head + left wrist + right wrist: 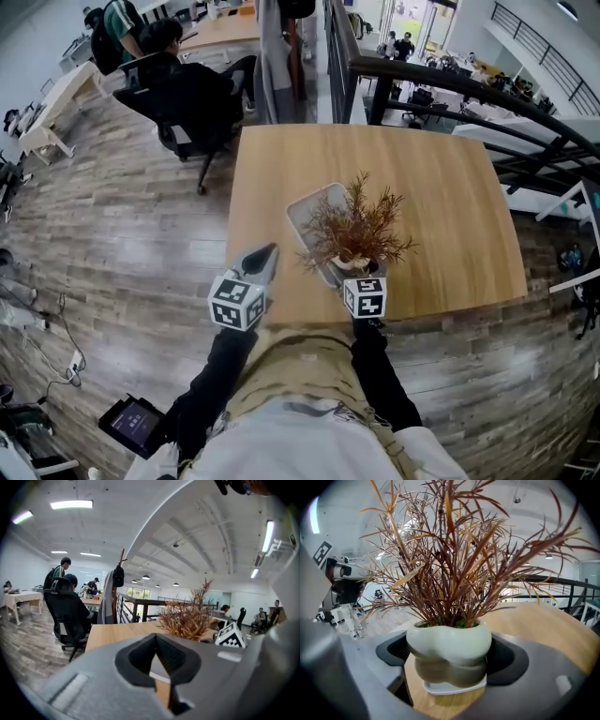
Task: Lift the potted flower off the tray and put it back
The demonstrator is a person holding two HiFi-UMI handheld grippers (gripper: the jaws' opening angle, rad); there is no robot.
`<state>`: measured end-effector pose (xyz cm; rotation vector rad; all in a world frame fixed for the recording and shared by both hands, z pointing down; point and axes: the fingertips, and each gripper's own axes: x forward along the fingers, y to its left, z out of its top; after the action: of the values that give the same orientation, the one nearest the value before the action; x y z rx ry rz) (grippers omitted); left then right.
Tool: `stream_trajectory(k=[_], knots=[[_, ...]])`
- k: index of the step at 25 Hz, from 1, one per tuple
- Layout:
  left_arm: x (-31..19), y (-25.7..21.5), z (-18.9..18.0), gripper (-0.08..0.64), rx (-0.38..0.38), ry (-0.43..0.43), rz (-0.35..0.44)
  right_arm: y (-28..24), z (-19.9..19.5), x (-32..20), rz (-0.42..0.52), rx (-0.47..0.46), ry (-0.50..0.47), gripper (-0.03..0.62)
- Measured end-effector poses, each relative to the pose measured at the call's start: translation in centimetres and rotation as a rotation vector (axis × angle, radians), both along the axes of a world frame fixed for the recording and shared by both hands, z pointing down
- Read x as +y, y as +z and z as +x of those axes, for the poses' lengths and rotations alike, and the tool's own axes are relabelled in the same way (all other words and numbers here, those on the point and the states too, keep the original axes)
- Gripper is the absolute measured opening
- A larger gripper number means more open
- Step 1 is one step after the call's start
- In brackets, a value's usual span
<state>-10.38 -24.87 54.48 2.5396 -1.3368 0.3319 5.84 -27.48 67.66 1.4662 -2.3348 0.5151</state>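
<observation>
From above, the leaves hide the base of the potted flower (354, 234), so I cannot tell if it touches the tray (305, 208). It stands upright, stems pointing up, near the tabletop's (441, 206) front edge. My right gripper (450, 660) squeezes it. My left gripper (156, 641) is clenched on nothing.

Bright, even light was cast by ceiling strips (71, 504), and only soft shadows were thrown. Straight lines were bowed by the wide lenses, and the gripper views were darkened at the corners. The pot (449, 651) was rendered sharp, the near foreground blurred.
</observation>
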Motion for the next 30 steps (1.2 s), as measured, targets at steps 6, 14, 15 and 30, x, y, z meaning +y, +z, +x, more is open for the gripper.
stream_trajectory(k=[6,14,15,30], knots=[[0.2,1.3,-0.3,0.000,-0.006,-0.011,0.019,3.2,-0.4,-0.2,0.010,0.021,-0.011,0.492],[0.2,1.5,-1.6,0.000,-0.010,-0.022,0.011,4.8,-1.1,-1.4,0.009,0.032,-0.018,0.492],[0.3,1.7,-1.7,0.000,-0.011,-0.021,0.009,5.1,-1.1,-1.5,0.002,0.032,-0.016,0.492],[0.7,2.5,-1.7,0.000,-0.041,-0.016,-0.028,7.3,-2.3,-1.0,0.002,0.035,-0.049,0.494]])
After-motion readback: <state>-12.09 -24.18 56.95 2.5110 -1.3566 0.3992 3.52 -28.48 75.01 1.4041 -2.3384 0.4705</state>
